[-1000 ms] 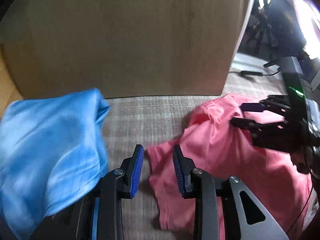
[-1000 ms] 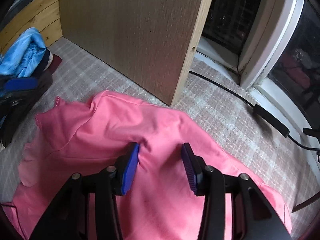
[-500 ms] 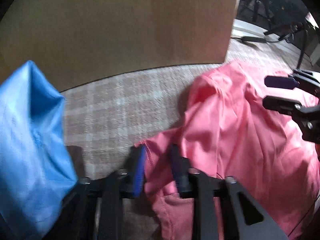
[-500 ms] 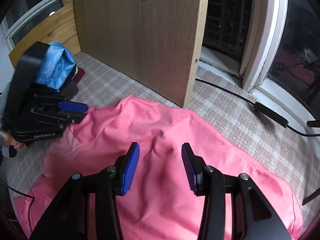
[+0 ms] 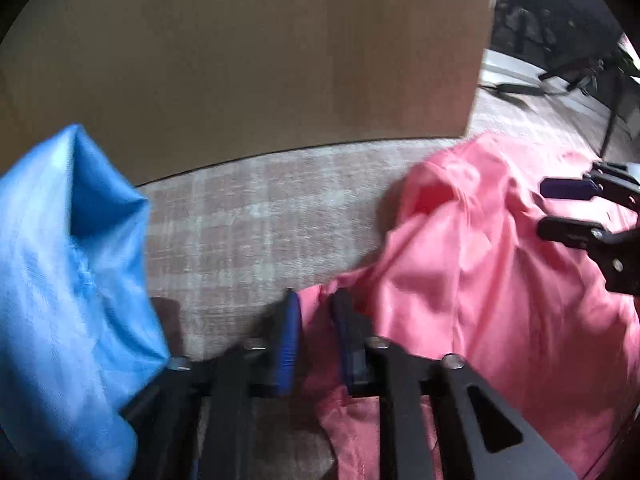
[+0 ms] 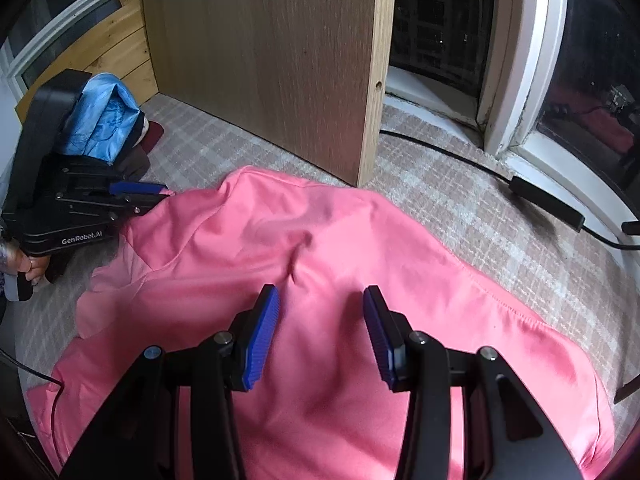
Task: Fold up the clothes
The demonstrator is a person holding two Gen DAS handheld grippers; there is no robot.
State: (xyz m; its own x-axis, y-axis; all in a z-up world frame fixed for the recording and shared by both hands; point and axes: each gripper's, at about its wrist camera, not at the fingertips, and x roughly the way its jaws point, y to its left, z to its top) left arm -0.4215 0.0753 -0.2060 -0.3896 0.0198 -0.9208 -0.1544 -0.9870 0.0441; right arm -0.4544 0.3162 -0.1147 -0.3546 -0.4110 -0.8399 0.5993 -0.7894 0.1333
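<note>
"GenRobot.AI" printed white on left gripper [image 6: 138,196] body. Left gripper angled steeply down, jaws just closed, pinching edge of pink shirt [image 6: 320,280] by its corner nearest blue garment [image 5: 68,280]. Right gripper [image 6: 320,320] tilted down over shirt middle, jaws spread, nothing betw pads. Shirt spread on plaid carpet [image 6: 500,248] in front of wood panel [image 6: 272,60]. Left-wrist view blurred; shirt's near hem cut off by frame; fingers [image 6: 30,266] behind left gripper partly hidden.

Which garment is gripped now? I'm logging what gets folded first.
The pink garment: the left gripper is shut on its edge. The blue garment lies bunched apart, touched by neither gripper; the right gripper hovers open.
</note>
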